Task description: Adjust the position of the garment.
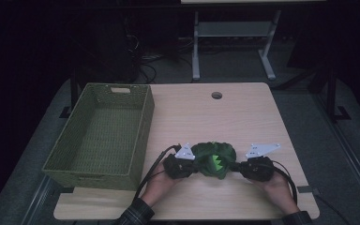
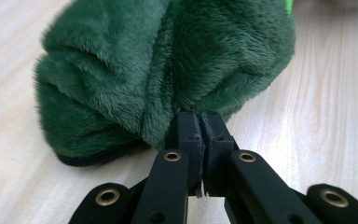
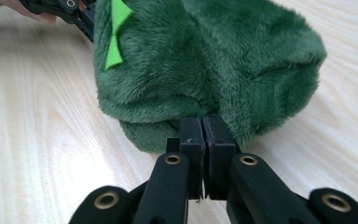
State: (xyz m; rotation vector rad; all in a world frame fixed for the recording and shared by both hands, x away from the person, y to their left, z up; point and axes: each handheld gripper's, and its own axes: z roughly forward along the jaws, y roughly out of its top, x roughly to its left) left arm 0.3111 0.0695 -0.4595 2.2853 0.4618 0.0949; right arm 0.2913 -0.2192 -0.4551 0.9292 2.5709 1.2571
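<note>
Two grippers: left gripper (image 1: 194, 165) and right gripper (image 1: 236, 167), each clenched on a pinch of the green plush toy (image 1: 214, 159), one on either side.
Toy: bunched between them near the front edge of the table (image 1: 243, 112), resting on or just above the wood.
Basket (image 1: 143, 119): left of the toy, nothing inside.
Progress: grip made; my guess is the move into the basket remains.

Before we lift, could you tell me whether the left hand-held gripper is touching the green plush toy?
Touching: in the left gripper view, the left hand-held gripper pinches a fold of the green plush toy.
</note>
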